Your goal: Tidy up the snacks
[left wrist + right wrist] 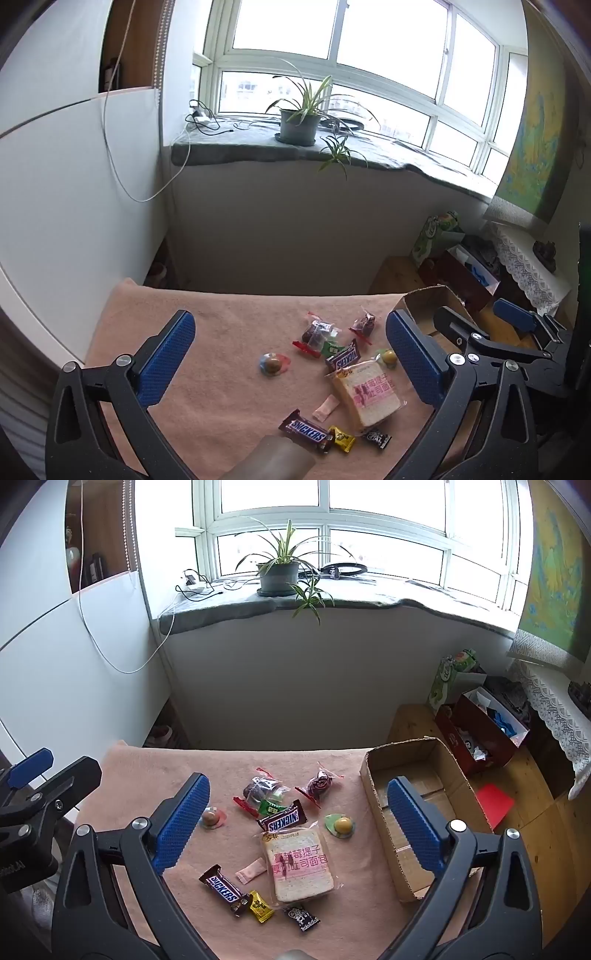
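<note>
Several snacks lie loose on a pink towel: a wrapped bread slice, two Snickers bars, two dark dried-fruit packets, two round jelly cups, and small candies. An open cardboard box stands at the towel's right edge, with nothing visible inside. My left gripper is open and empty above the towel. My right gripper is open and empty above the snacks.
A windowsill with a potted plant and cables runs along the back. White panels stand at the left. To the right are a wooden floor, a red box of items, a green bag and a lace-covered table.
</note>
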Motion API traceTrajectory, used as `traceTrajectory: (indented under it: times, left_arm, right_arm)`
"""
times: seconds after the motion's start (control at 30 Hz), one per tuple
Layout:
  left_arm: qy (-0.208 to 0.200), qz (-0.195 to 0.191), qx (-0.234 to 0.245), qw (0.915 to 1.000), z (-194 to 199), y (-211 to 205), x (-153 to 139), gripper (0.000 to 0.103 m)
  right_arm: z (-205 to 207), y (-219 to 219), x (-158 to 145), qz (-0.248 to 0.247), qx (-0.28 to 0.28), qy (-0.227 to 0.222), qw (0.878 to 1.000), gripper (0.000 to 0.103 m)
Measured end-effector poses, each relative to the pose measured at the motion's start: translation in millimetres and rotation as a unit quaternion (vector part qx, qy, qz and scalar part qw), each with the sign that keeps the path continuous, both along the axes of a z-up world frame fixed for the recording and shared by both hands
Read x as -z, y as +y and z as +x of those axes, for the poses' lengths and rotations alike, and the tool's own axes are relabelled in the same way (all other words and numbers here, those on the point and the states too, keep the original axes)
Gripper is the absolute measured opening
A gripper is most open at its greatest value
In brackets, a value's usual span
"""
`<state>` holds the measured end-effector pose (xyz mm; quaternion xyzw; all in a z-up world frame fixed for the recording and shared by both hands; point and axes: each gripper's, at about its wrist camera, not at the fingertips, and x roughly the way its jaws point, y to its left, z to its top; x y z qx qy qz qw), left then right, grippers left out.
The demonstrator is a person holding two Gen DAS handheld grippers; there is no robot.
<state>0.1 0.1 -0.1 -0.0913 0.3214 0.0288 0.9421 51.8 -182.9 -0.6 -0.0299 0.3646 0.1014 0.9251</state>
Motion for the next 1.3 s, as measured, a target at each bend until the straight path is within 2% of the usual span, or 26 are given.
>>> traceTrajectory:
  times: [0.47, 1.3]
  left_arm:
    - [-0.002, 0.006, 0.006, 1.0000, -0.7, -6.4, 8.5, 0.102]
    - [-0.002, -0.001, 0.001, 1.0000, -2.1, -2.4, 4.2, 0.102]
  right_arm:
    - [-0.7, -0.5, 1.7, 0.003, 0.002, -0.001, 1.000, 0.099]
    - [0.2, -1.7, 5.9, 0.006, 0.003, 0.001, 1.000, 0.099]
